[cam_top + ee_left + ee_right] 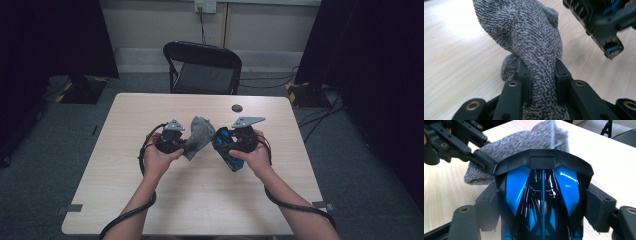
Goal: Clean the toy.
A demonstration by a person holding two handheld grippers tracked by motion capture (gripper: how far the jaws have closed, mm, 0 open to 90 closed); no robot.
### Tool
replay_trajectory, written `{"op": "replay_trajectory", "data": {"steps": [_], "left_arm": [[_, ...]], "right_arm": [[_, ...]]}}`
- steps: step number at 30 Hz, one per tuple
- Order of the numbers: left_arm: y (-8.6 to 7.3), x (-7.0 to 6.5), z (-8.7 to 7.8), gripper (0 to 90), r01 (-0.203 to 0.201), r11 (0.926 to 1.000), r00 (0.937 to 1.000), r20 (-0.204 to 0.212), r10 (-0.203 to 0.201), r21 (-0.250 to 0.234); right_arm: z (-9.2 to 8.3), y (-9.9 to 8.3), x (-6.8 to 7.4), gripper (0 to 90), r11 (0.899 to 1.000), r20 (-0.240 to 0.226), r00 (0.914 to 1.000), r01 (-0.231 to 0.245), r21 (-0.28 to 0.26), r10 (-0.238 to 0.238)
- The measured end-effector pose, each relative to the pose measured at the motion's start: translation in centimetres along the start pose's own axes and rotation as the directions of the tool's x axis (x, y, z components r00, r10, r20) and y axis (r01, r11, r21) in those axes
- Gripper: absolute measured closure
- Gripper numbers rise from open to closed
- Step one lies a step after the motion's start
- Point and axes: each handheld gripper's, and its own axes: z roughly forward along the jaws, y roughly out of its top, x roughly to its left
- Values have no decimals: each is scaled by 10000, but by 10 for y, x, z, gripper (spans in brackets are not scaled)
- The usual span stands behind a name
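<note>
Left gripper [541,75] jaws are clenching a grey knitted cloth [529,40], bunched into a rope between the pads; its lower end is running out of frame under the jaws, and a fold is poking out behind the left jaw. Whether it's a sock or a rag is hard to tell. Right gripper [544,205] jaws are gripping a blue-and-black toy car [542,192] by its sides, black spoiler end facing away from the camera; its near end is cut off at the bottom edge and the wheels are hidden behind the jaws.

In the high view both hands are holding the cloth [198,136] and car [226,148] just above the middle of the table [150,200], nearly touching, cloth draping between left gripper [186,145] and right gripper [219,142]. The cloth's contact with the car is hard to make out. A small dark disc [237,108] is lying near the far edge, too small to identify. A black chair [202,67] is standing behind.
</note>
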Motion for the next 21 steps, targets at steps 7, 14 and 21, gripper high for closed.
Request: {"op": "replay_trajectory", "data": {"steps": [7, 14, 21], "left_arm": [[7, -6, 3, 728, -115, 9999, 9998, 164, 117, -106], [9, -14, 7, 728, -331, 9994, 9985, 430, 336, -103], [7, -17, 12, 728, -378, 9993, 9975, 591, 378, -23]], "right_arm": [[5, -1, 7, 259, 9998, -19, 9998, 209, 43, -209], [9, -1, 8, 259, 9992, 173, 9992, 353, 189, -356], [10, -1, 9, 259, 9992, 184, 9992, 358, 203, -362]]}}
